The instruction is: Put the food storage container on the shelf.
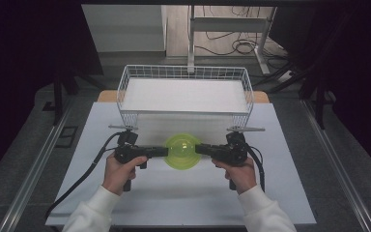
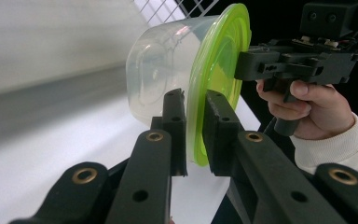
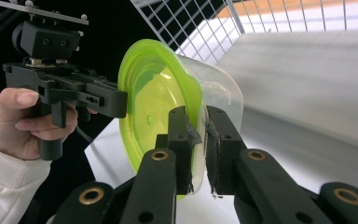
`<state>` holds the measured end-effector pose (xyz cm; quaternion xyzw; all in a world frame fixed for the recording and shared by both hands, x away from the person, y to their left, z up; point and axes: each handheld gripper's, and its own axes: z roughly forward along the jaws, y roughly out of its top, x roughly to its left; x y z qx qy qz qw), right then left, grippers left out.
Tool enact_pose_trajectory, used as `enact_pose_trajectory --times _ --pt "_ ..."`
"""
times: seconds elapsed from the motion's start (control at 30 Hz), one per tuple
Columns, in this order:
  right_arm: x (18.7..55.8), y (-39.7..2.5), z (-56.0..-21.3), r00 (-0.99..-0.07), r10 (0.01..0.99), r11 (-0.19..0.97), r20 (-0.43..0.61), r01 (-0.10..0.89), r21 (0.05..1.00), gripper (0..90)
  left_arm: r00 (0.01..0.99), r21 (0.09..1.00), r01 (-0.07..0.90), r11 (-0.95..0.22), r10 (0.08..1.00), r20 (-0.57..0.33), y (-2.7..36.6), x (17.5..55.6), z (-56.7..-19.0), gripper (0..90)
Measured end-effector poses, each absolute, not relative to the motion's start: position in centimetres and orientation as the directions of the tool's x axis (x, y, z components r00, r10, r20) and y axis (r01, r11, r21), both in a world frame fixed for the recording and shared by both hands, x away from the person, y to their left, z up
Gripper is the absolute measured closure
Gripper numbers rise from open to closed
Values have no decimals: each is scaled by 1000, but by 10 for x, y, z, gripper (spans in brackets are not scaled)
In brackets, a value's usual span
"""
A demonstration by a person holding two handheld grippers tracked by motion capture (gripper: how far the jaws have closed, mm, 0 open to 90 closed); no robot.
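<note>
You are holding a clear tub (image 1: 182, 151) with a green lid (image 2: 216, 70) just above the white desk (image 1: 183, 193), in front of the wire basket (image 1: 125, 84). Your left gripper (image 1: 163, 152) is pinching the lid's rim on one side, and your right gripper (image 1: 199, 149) is pinching it on the other. The tub is looking light, thin and bendy, and its smooth plastic may be slippery, so the rim is a good place to hold. It is looking empty. The basket is holding a flat white board (image 1: 186, 95).
</note>
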<state>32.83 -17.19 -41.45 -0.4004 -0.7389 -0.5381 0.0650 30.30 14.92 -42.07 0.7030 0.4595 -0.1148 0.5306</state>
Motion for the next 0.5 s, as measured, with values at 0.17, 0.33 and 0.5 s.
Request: enact_pose_trajectory --times 0.17,0.33,0.5 --pt "328 -172 -404 -684 520 100 512 644 759 803 559 651 759 -7 519 -646 149 303 -410 807" --pt "329 -172 -393 -694 518 98 501 630 771 803 564 661 751 0 523 -640 150 304 -400 809" --pt "330 -170 -382 -701 516 92 493 617 782 803 572 672 741 0 525 -631 152 306 -389 809"
